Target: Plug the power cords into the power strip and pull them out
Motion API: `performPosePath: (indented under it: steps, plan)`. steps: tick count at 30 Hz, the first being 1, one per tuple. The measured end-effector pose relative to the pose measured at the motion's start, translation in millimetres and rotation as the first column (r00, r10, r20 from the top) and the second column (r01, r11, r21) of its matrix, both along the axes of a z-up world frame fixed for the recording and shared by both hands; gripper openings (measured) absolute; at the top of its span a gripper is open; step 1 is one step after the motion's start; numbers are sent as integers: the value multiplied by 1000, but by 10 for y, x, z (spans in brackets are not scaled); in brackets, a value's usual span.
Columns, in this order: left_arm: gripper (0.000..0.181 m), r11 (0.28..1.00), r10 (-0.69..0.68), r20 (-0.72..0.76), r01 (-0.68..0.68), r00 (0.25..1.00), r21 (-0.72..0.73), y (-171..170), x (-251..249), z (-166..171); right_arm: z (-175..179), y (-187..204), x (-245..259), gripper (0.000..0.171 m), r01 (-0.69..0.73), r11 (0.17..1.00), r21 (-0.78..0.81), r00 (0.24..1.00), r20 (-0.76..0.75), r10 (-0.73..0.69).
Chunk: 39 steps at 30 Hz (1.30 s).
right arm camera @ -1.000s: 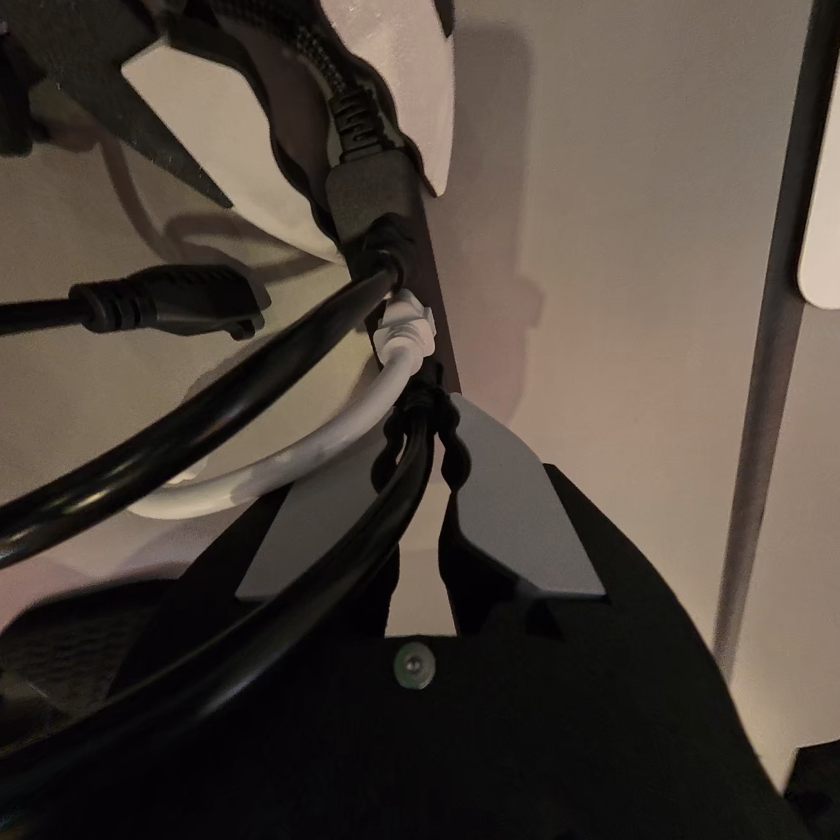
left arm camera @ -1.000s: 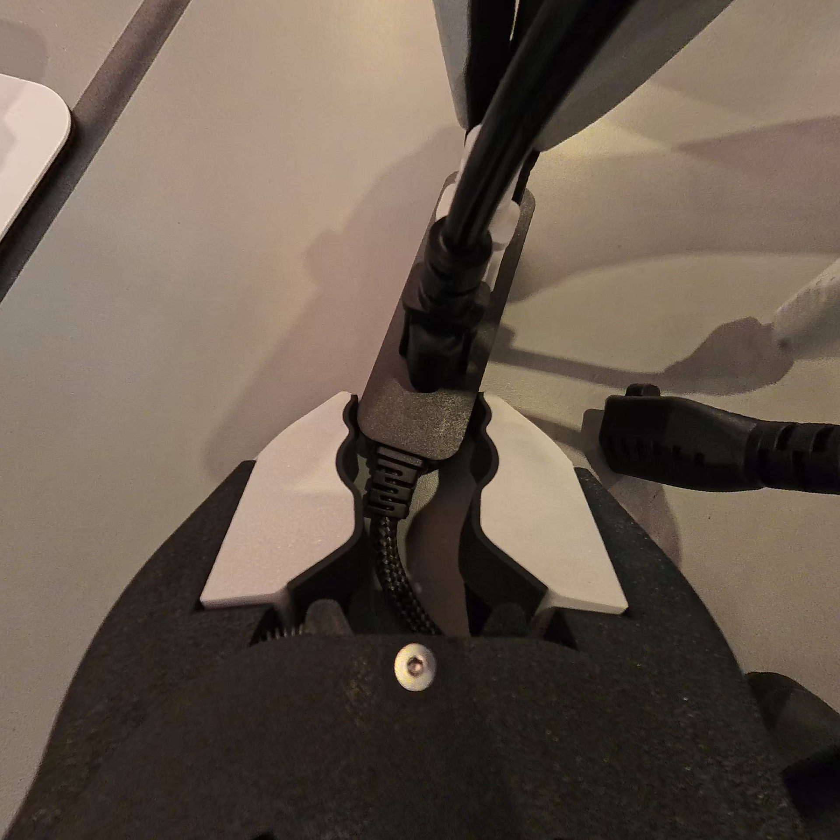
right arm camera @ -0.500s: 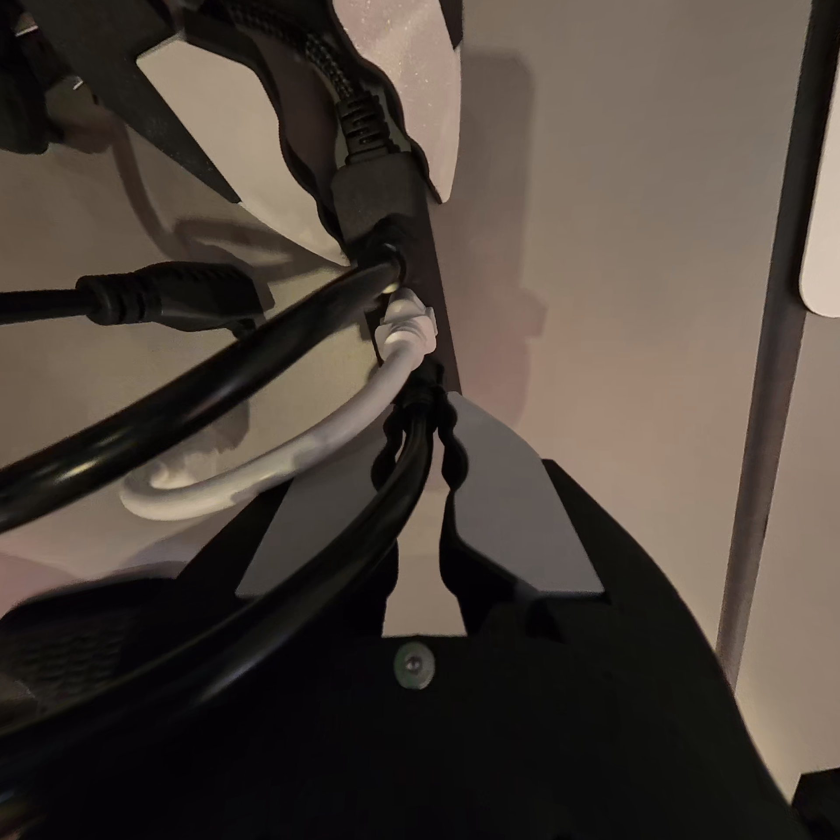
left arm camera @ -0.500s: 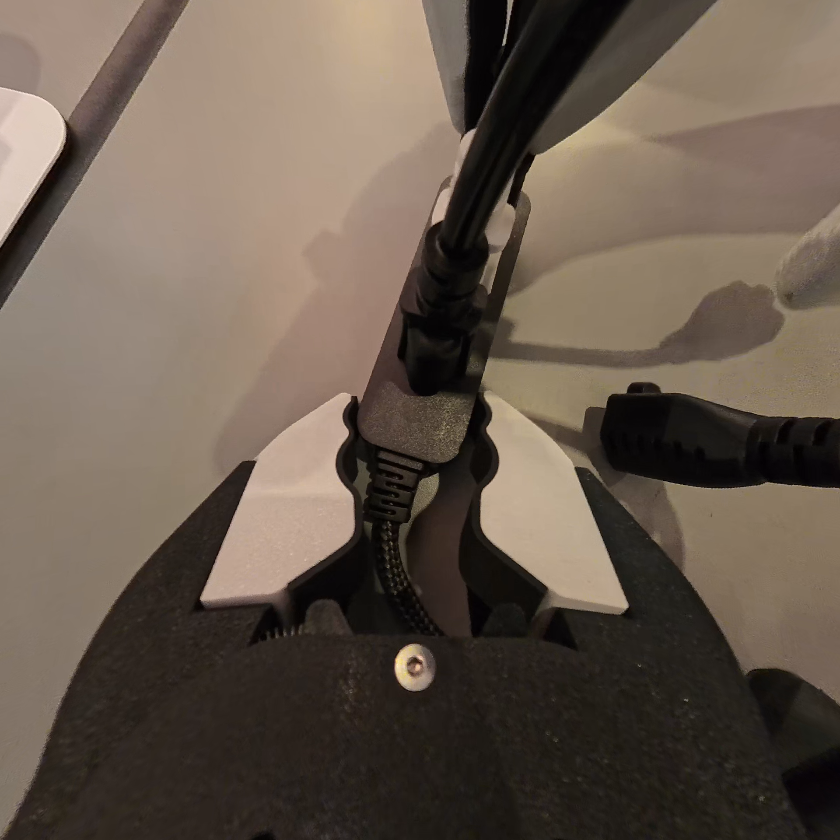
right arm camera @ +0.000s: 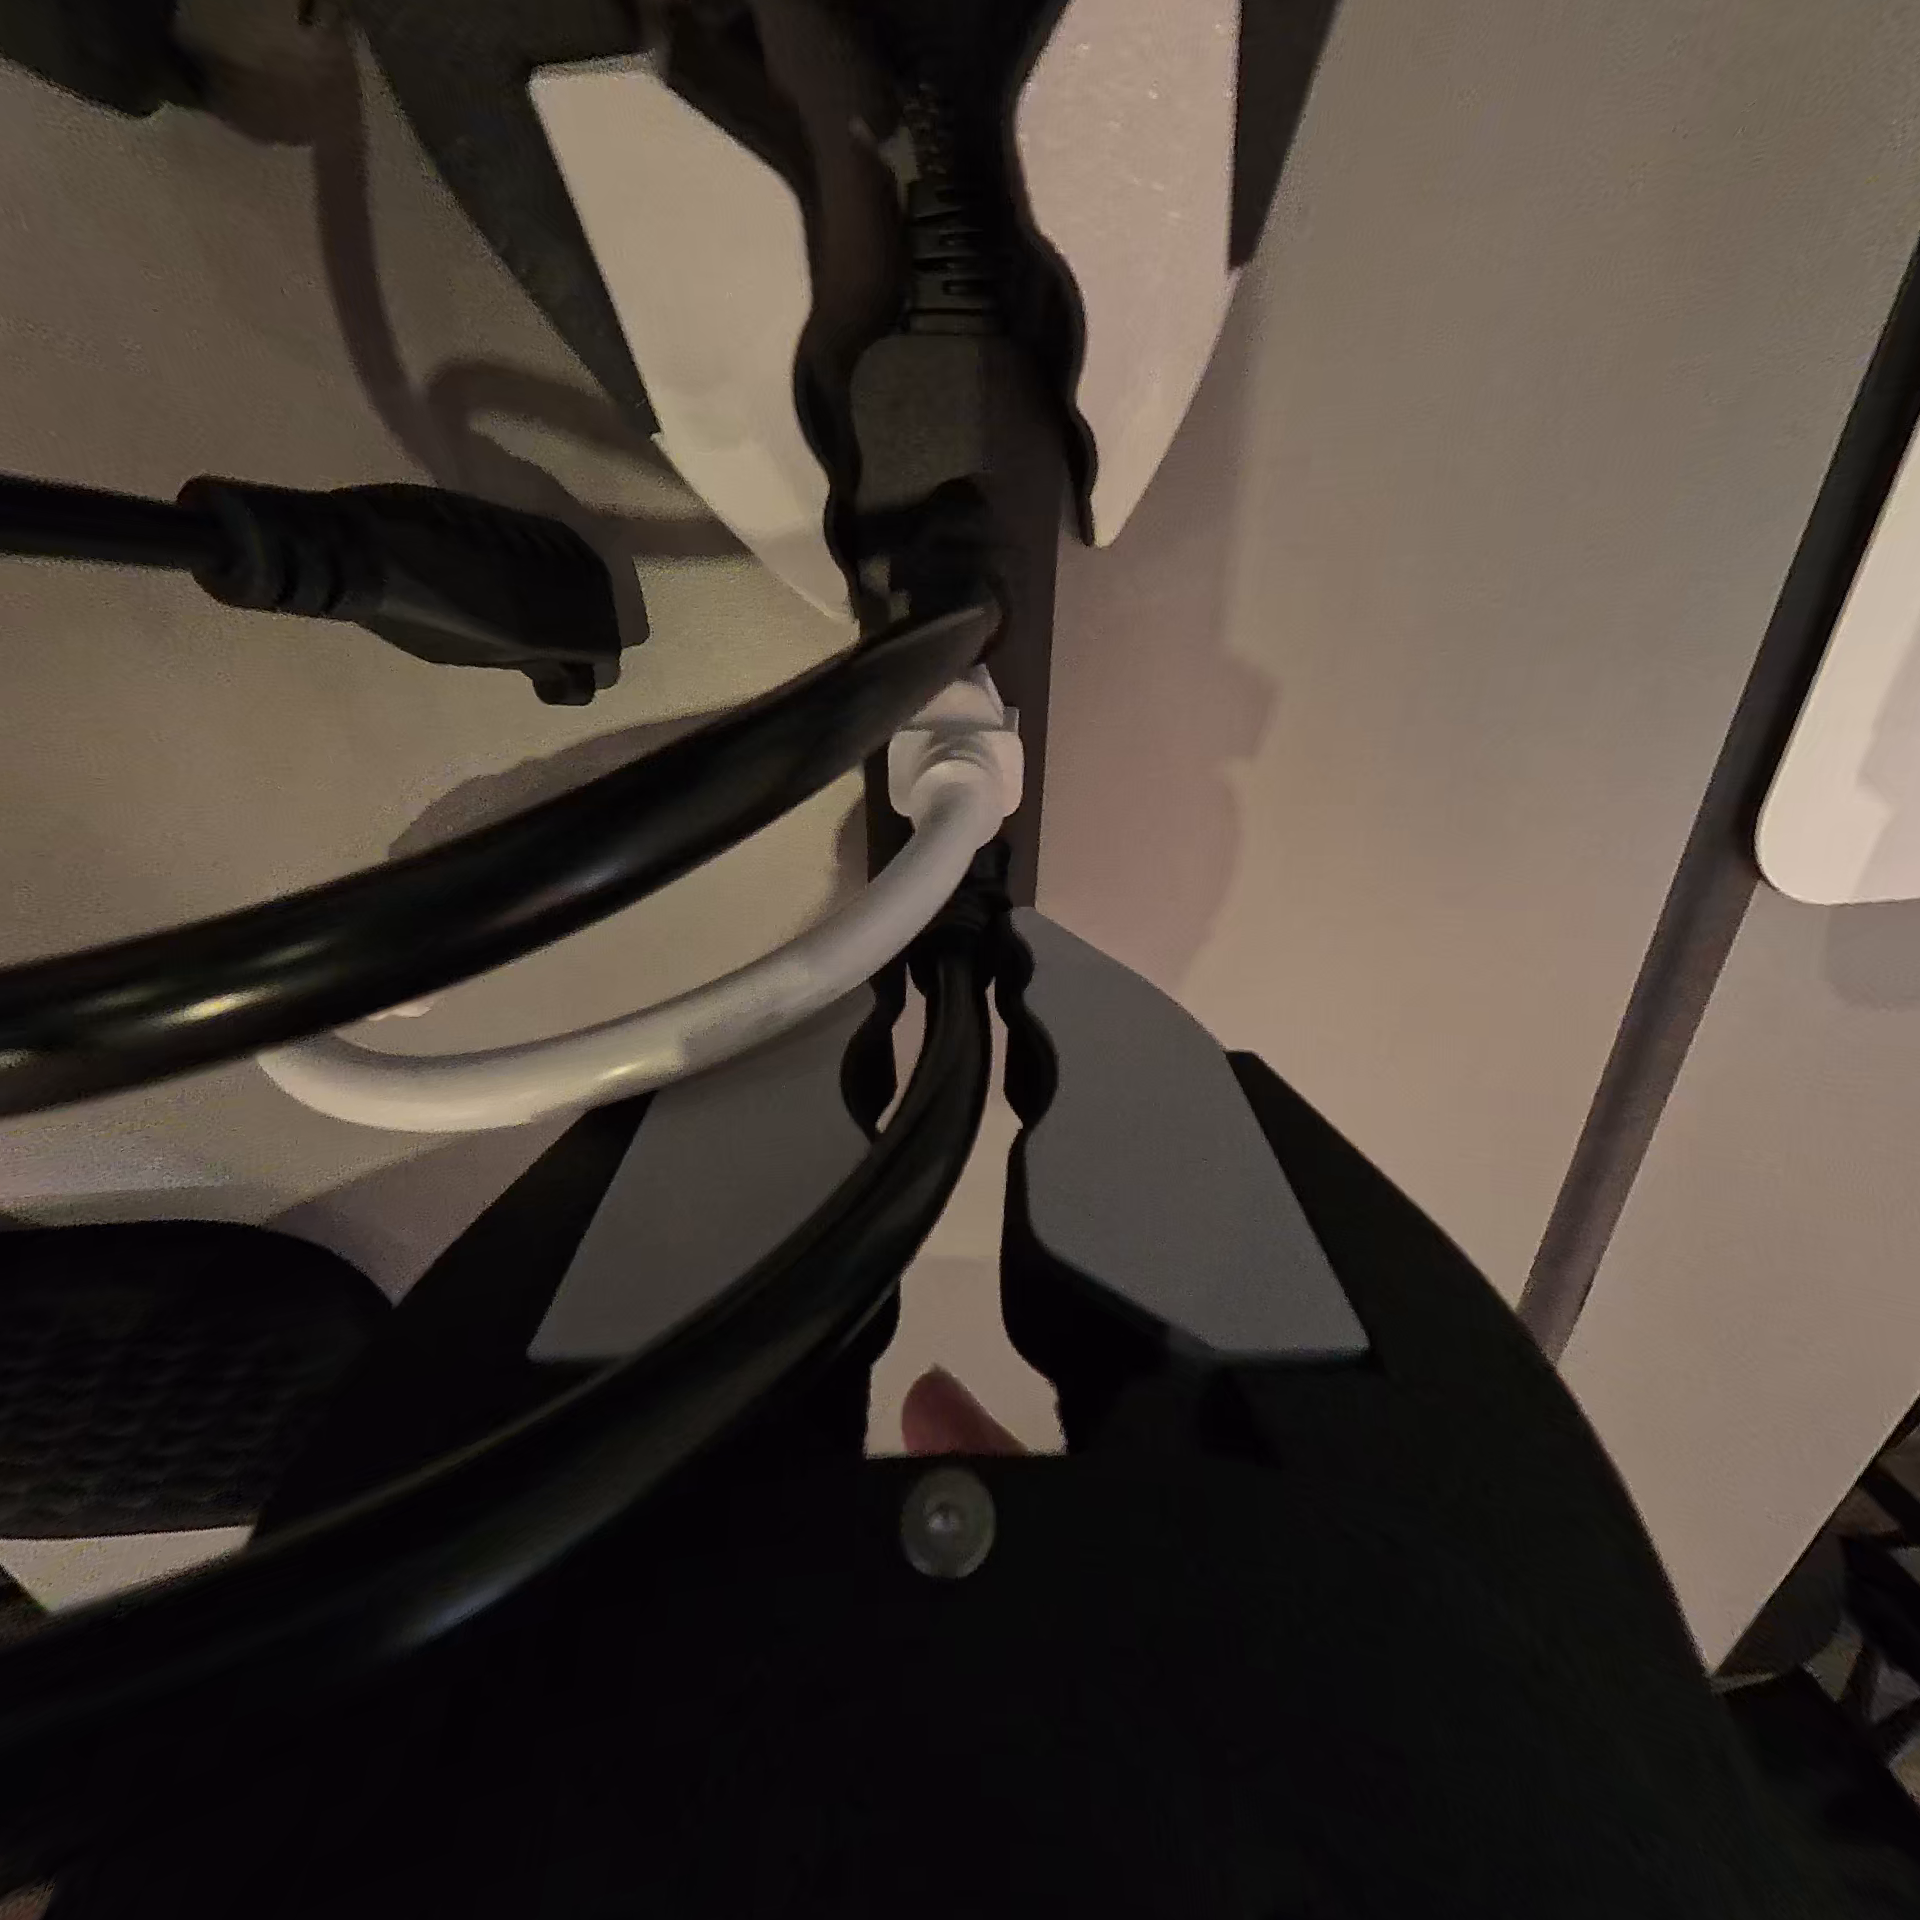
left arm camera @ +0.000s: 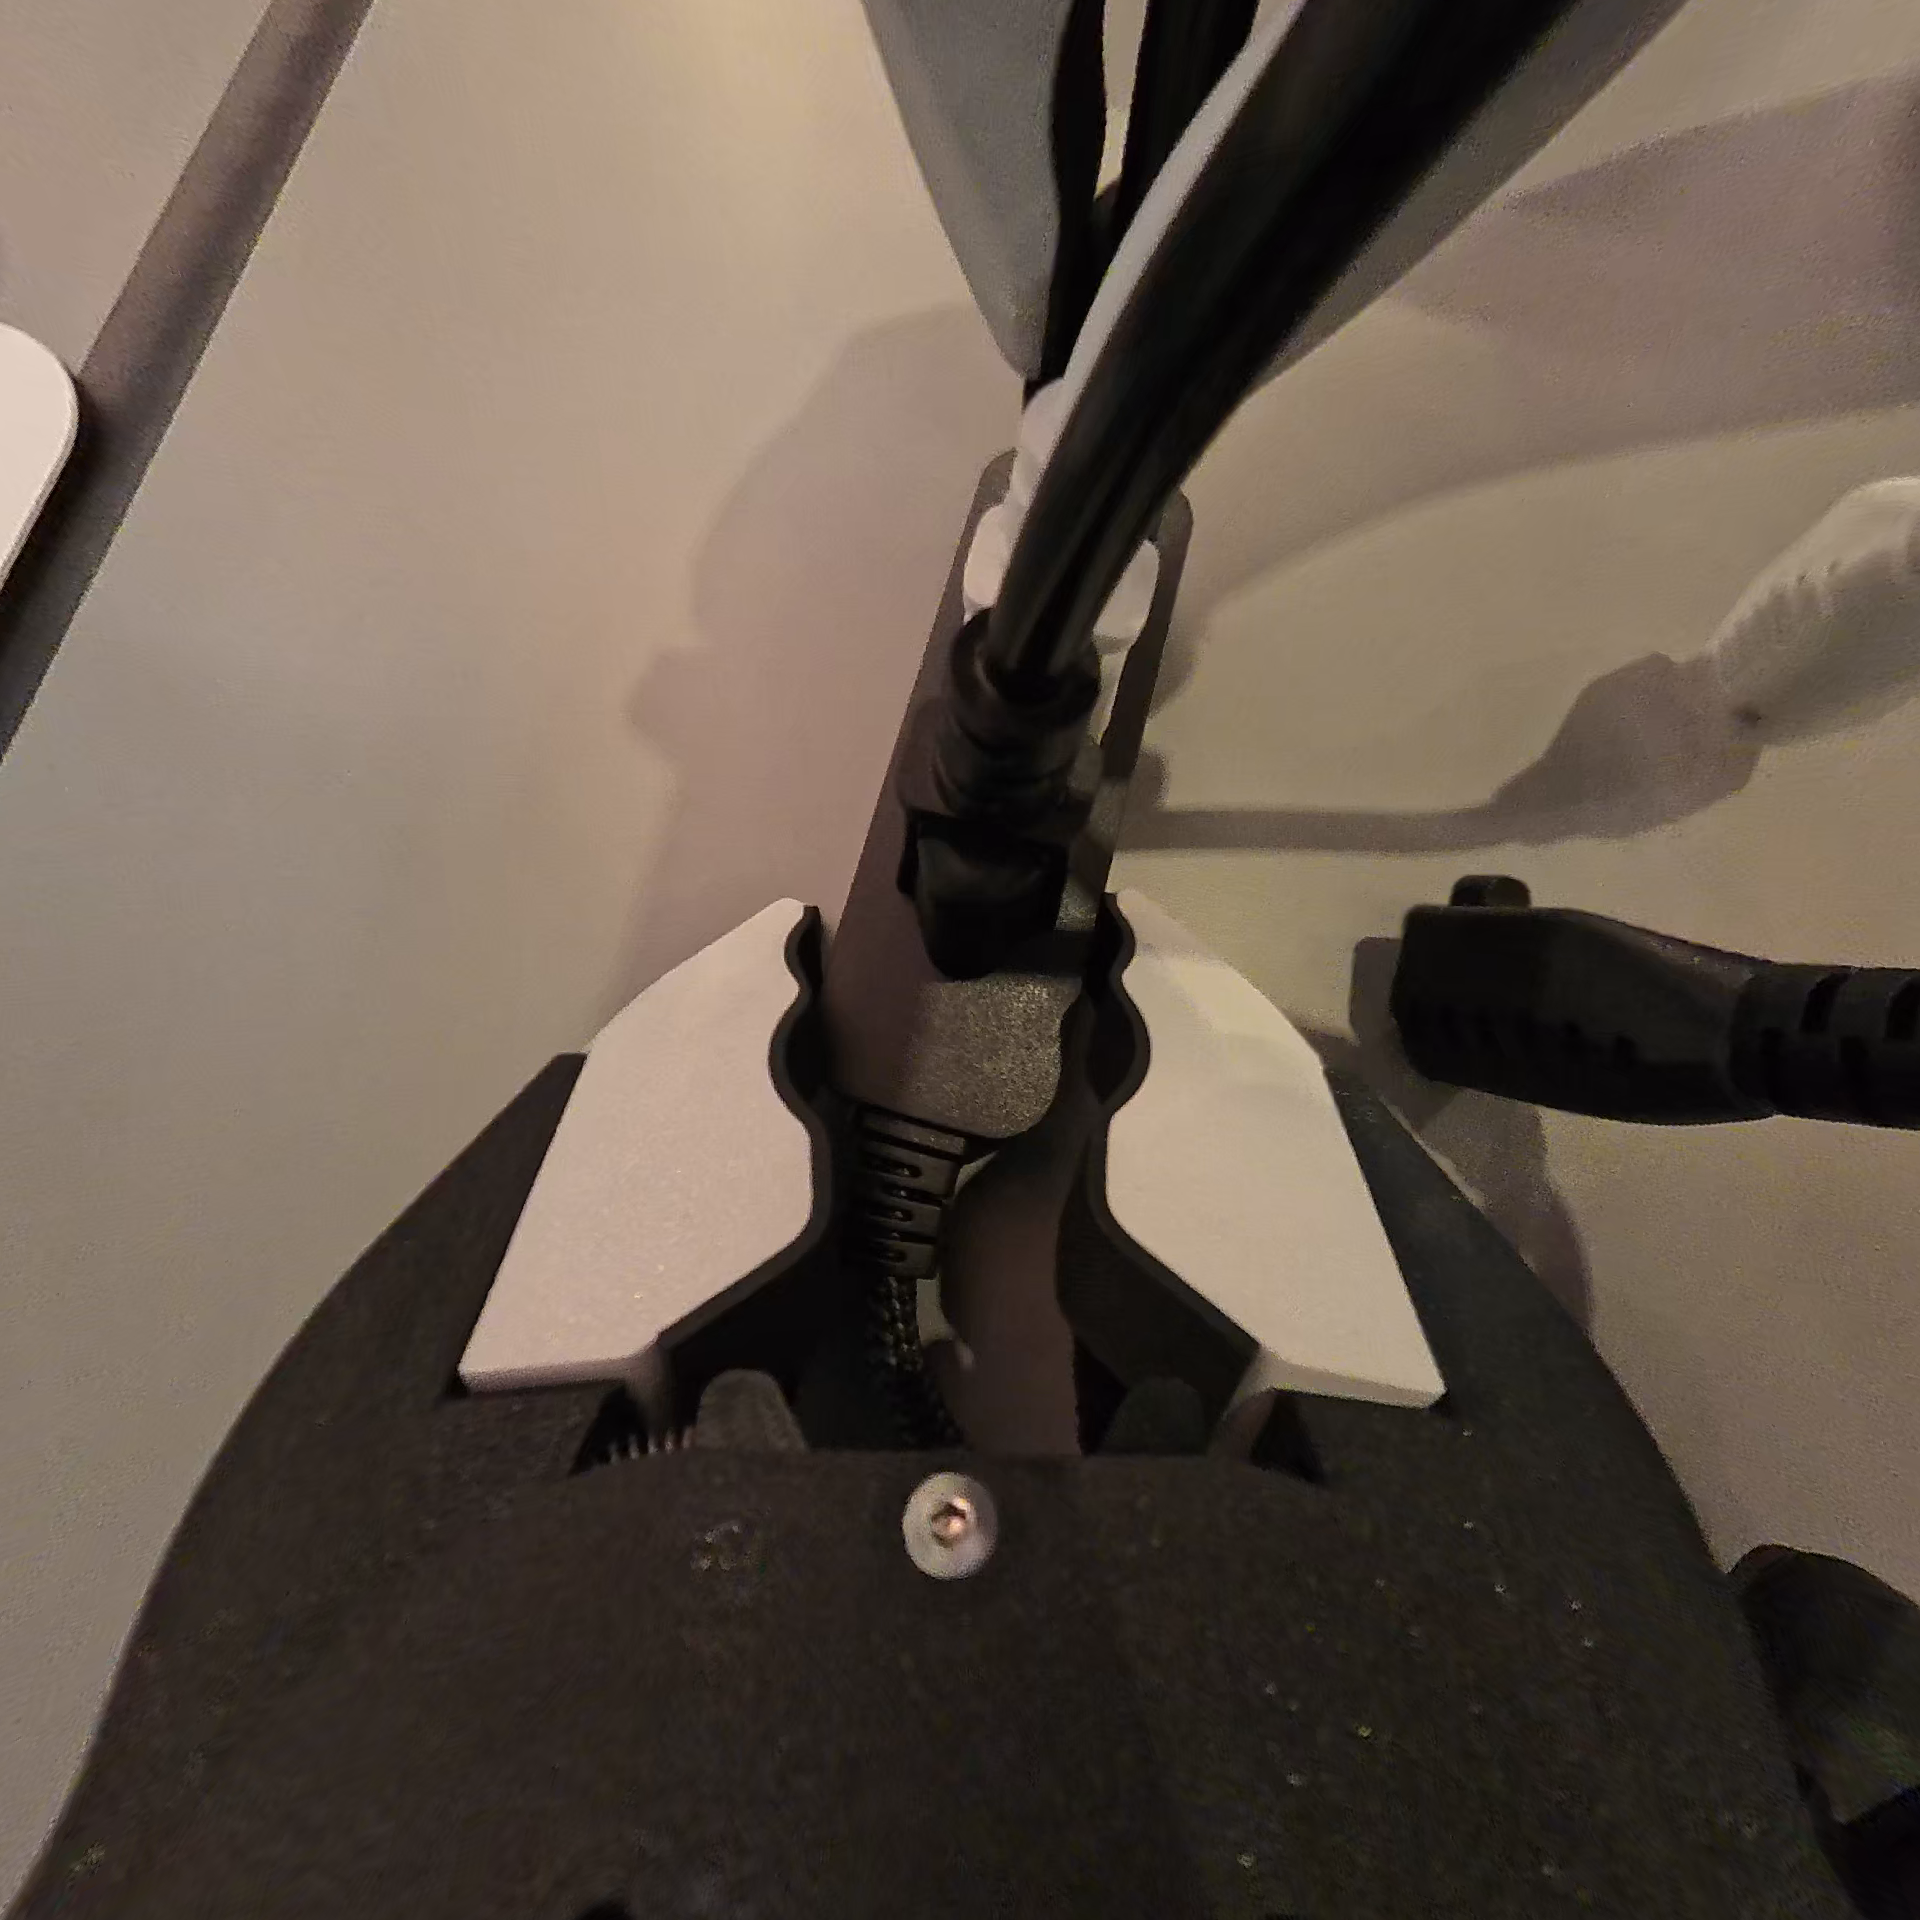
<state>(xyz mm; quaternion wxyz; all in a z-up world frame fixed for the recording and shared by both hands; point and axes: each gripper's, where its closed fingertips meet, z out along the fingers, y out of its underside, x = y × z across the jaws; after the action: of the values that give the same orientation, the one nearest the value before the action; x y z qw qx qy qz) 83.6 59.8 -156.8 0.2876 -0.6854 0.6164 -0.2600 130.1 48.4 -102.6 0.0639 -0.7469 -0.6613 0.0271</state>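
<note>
My left gripper (left arm camera: 961, 914) is shut on the near end of a slim dark power strip (left arm camera: 977, 1049), beside the strip's braided cable (left arm camera: 883, 1309). A black plug (left arm camera: 997, 831) with a thick cord sits in the strip, and a white plug (left arm camera: 1003, 540) sits behind it. My right gripper (right arm camera: 956, 997) is shut on a third black plug (right arm camera: 982, 904) at the strip's far end (right arm camera: 1029, 790). In the right wrist view the white plug (right arm camera: 956, 738) sits between the two black ones, and the left gripper (right arm camera: 956, 561) faces me. A loose black plug (left arm camera: 1558, 1018) lies on the table beside the strip; the right wrist view shows it too (right arm camera: 468, 592).
The beige table (left arm camera: 416, 727) has a dark seam (left arm camera: 177, 239) with a white rounded slab (left arm camera: 21, 447) beyond it; the right wrist view shows the slab at the right (right arm camera: 1849, 727). The white cord (right arm camera: 520, 1081) and a black cord (right arm camera: 416, 914) loop left of the strip. A dark mesh object (right arm camera: 156, 1382) lies lower left. The dark seam (left arm camera: 177, 239) is about 20 cm from both grippers' fingertips.
The strip has turned a little and now stands straighter in the right wrist view. The white cord's loop has shifted slightly. Both grippers keep their holds.
</note>
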Motion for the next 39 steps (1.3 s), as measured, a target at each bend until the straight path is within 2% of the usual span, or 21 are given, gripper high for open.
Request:
performPosePath:
  steps: [3,8,13,22,28,35,39]
  plan:
    - [48,999,-53,0,53,999,2,67,32,1,-1,54,22,16,56,998,-8,998,-1,-56]
    - [46,972,-235,-1,235,972,-7,82,100,0,-4,51,67,17,131,991,-19,991,15,-130]
    - [47,980,-201,4,201,980,-5,80,102,1,-8,50,72,16,123,991,-54,991,58,-119]
    - [47,981,-192,3,192,981,-5,67,99,0,-16,44,56,15,160,986,-54,987,10,-160]
    - [47,983,-186,4,186,983,-4,65,98,2,-27,38,47,14,85,996,-39,981,179,-77]
    - [47,983,-183,6,183,983,-4,65,98,3,-17,36,43,15,135,991,16,990,27,-135]
    - [47,984,-175,7,175,984,0,62,97,6,3,18,33,16,218,974,52,944,-264,-197]
